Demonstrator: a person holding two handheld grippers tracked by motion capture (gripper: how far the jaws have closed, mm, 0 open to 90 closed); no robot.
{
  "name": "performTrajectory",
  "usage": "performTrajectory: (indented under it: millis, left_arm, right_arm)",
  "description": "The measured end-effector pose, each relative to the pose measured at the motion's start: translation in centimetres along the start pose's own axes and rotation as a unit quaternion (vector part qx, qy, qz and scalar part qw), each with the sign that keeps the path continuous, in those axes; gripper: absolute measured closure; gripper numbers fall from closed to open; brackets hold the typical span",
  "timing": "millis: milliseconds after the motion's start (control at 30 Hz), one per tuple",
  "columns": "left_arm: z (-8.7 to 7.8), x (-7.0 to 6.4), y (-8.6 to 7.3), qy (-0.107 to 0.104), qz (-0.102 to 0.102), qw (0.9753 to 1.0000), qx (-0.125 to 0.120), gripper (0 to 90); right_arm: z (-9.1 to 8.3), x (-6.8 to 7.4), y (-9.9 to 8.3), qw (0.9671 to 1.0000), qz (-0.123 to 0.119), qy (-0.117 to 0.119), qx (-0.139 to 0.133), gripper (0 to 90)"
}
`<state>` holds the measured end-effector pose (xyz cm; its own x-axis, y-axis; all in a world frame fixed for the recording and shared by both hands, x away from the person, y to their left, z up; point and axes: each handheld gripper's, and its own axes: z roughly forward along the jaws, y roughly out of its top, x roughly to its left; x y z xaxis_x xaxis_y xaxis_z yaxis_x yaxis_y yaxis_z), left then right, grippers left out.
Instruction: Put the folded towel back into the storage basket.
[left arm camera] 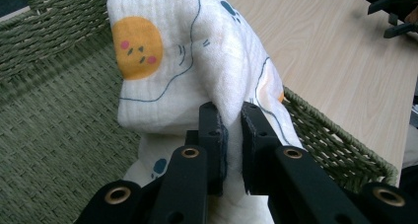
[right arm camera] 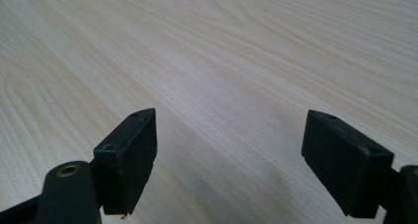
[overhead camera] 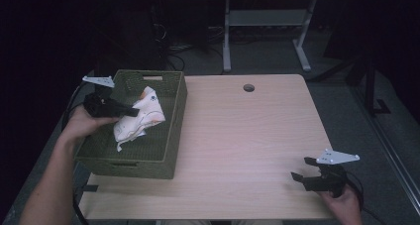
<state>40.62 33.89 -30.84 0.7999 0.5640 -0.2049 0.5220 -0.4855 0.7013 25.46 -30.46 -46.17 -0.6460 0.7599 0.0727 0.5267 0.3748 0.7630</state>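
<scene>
left gripper view: left claw pinches printed cloth; no readable writing.

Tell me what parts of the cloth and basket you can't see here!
- Cloth: its lower end is hidden behind the left claw in the left gripper view.
- Cloth print: too small to read in the high view.
- Basket floor under the cloth: covered by it.
- Basket: cut off by the left gripper view's edges.
</scene>
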Motion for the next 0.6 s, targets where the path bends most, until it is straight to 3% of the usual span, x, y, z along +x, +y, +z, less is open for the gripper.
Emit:
performTrajectory:
  millis: [200,600]
  left_arm:
    - [0.2,0.6,-0.5,0.002,-0.008,0.9999,0.006,81.4]
    - [0.5,1.3,-0.9,0.006,-0.003,0.9997,0.025,81.4]
  right_arm:
    - [-0.1,-0.1,0.0,1.0,0.002,-0.001,-0.001,21.1]
    - [-0.1,-0.1,-0.1,1.0,0.003,-0.002,-0.002,21.1]
